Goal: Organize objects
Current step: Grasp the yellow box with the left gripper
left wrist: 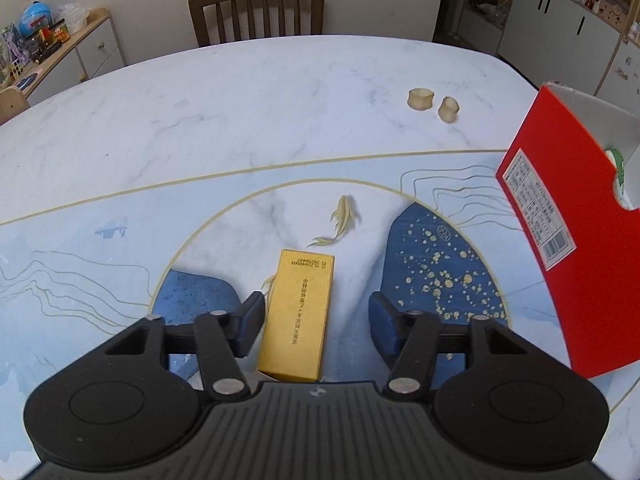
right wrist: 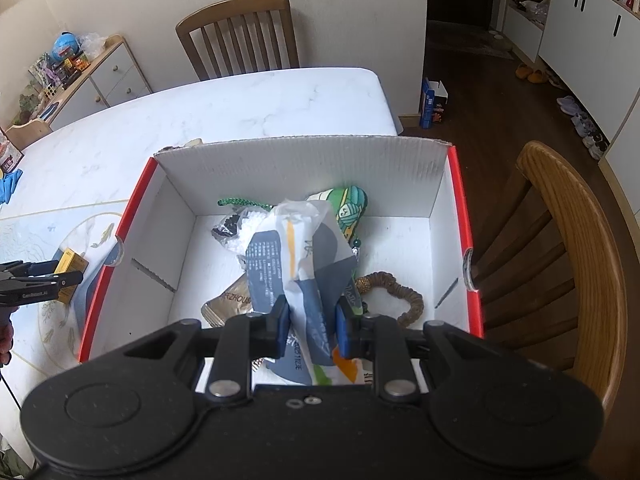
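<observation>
A yellow rectangular box [left wrist: 298,312] lies flat on the patterned table between the fingers of my left gripper [left wrist: 316,314], which is open around it; the left pad is close to its side, the right pad stands apart. The box and the left gripper also show in the right wrist view [right wrist: 70,266]. My right gripper [right wrist: 312,324] is shut on a white and blue plastic packet [right wrist: 298,264] and holds it over the open red cardboard box [right wrist: 300,156]. Inside lie a green pouch [right wrist: 352,204], a brown scrunchie [right wrist: 400,292] and a brown packet [right wrist: 228,304].
Two small cream cylinders [left wrist: 434,104] stand on the far right of the table. The red box's outer wall [left wrist: 568,240] stands right of my left gripper. Wooden chairs stand at the far side [left wrist: 258,8] and at the right [right wrist: 560,248]. Cabinets line the walls.
</observation>
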